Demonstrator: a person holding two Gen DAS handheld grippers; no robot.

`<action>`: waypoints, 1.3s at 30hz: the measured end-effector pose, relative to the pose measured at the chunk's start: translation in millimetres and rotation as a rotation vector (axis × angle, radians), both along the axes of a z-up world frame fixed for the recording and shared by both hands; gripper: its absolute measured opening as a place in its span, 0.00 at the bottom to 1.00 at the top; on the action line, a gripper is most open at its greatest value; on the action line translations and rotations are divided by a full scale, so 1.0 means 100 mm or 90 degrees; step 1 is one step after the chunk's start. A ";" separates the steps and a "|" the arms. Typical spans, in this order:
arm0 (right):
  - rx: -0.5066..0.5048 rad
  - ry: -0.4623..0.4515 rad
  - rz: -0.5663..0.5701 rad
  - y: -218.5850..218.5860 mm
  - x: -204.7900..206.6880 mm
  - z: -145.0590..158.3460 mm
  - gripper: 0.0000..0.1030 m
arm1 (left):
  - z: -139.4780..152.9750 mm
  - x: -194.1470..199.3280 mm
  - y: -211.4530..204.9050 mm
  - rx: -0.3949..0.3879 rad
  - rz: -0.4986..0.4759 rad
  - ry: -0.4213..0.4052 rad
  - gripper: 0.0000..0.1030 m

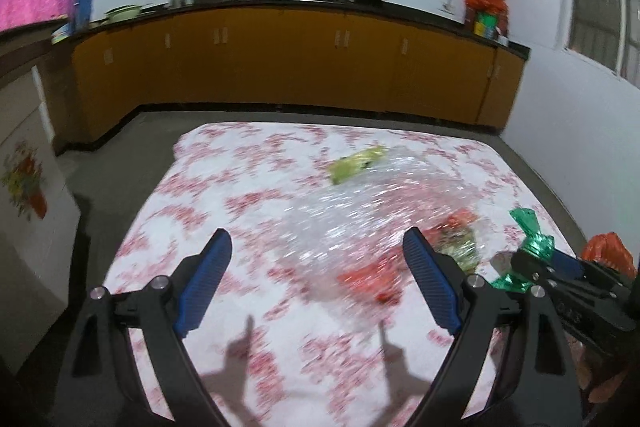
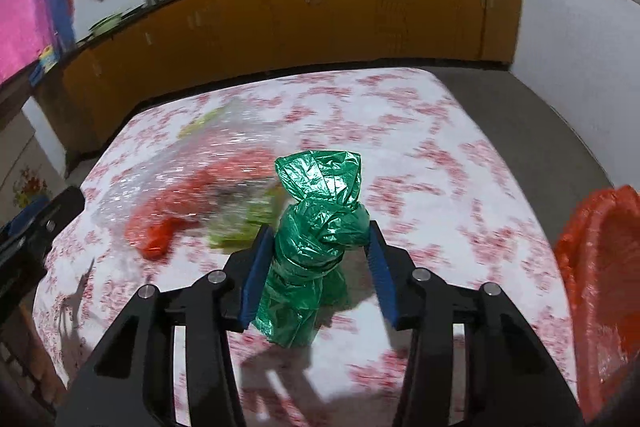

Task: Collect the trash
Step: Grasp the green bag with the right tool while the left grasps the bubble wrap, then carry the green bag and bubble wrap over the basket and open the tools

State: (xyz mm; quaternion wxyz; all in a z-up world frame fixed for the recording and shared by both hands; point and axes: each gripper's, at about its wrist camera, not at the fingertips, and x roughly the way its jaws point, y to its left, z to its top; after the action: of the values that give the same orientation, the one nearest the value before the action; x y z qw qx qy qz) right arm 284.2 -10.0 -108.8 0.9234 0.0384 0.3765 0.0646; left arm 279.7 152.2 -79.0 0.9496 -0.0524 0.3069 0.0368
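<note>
1. Left wrist view: the left tongs [image 1: 316,255] hang wide apart with nothing between them, over the floral desk [image 1: 208,187]. Beyond them lies a clear plastic sheet [image 1: 360,195], and on or under it a red wrapper [image 1: 368,277] and a green-yellow wrapper [image 1: 458,247]. A lime packet [image 1: 356,165] sits at the sheet's far edge. To the right of the sheet, the right tongs [image 1: 536,263] carry a knotted green bag [image 1: 534,235].

2. Right wrist view: the right tongs [image 2: 316,247] are clamped on the green bag [image 2: 320,227], pads pressing its twisted waist. An orange bag [image 2: 600,287] gapes to the right of the green bag.

3. Risks, as I judge them: the thin, slippery film may slide out of the grip during the carry. The left tongs could snag the sheet and scatter the wrappers lying on it.
</note>
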 end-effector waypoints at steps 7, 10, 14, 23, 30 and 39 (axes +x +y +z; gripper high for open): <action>0.010 0.002 -0.021 -0.21 -0.02 0.00 0.46 | -0.13 0.48 -0.20 -0.047 -0.054 0.062 0.72; 0.015 0.002 -0.022 -0.26 -0.03 -0.01 0.46 | -0.24 0.62 -0.24 -0.067 -0.067 0.099 0.69; 0.021 0.002 -0.025 -0.32 -0.03 -0.01 0.46 | -0.35 0.68 -0.26 -0.087 -0.080 0.124 0.46; 0.030 0.004 -0.028 -0.39 -0.06 -0.02 0.46 | -0.28 0.56 -0.23 -0.107 -0.088 0.099 0.10; 0.033 -0.004 -0.027 -0.42 -0.13 0.05 0.46 | -0.15 0.44 -0.11 -0.124 -0.072 0.076 0.08; 0.040 -0.024 -0.040 -0.55 -0.26 0.20 0.46 | 0.21 0.19 0.09 -0.145 -0.052 0.025 0.08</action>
State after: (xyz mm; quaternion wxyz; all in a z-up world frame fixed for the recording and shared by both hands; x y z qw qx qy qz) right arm 258.2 -64.8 -88.8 0.9301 0.0781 0.3557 0.0481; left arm 298.5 161.1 -58.1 0.9319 -0.1469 0.3296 -0.0363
